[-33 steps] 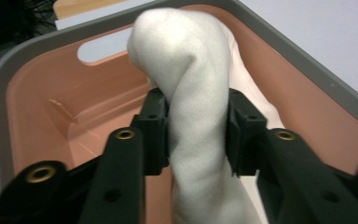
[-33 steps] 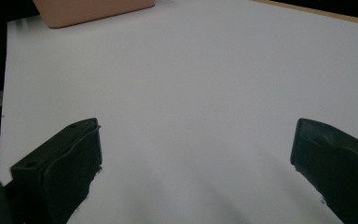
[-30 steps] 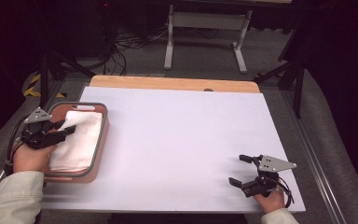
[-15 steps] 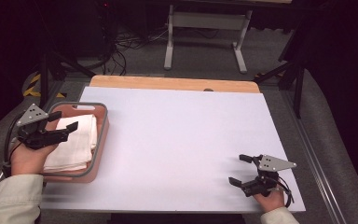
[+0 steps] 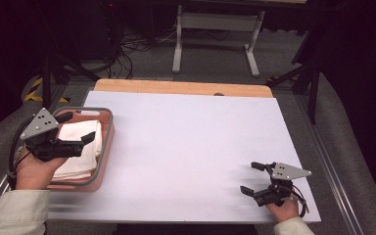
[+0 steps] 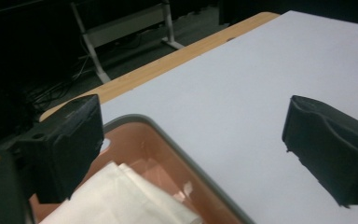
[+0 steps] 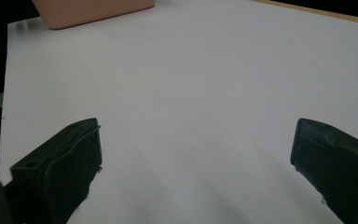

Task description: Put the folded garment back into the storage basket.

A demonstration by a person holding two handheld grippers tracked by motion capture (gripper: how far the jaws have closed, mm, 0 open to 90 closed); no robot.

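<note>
A pink tray (image 5: 105, 147) with a grey rim stands at the table's left edge. A folded white cloth (image 5: 81, 149) lies in it. My left gripper (image 5: 77, 126) hovers over the tray's near-left part, above the cloth. Its jaws have just been opening and nothing is between them. In the left gripper view the cloth (image 6: 121, 196) lies below the wide-apart jaws of the left gripper (image 6: 193, 144), inside the tray (image 6: 142, 140). My right gripper (image 5: 249, 177) rests open near the table's front right corner, with bare white table between the jaws of the right gripper (image 7: 196, 163).
The white table top (image 5: 191, 147) has a wooden strip (image 5: 176, 87) along its far edge. The pink tray (image 7: 93, 9) is at the top left of the right gripper view. A metal stand and cables are on the dark floor behind the table.
The left gripper's jaws have opened wide and the gripper has lifted a little over the tray. The cloth now covers less of the tray's right side. The right gripper has kept still.
</note>
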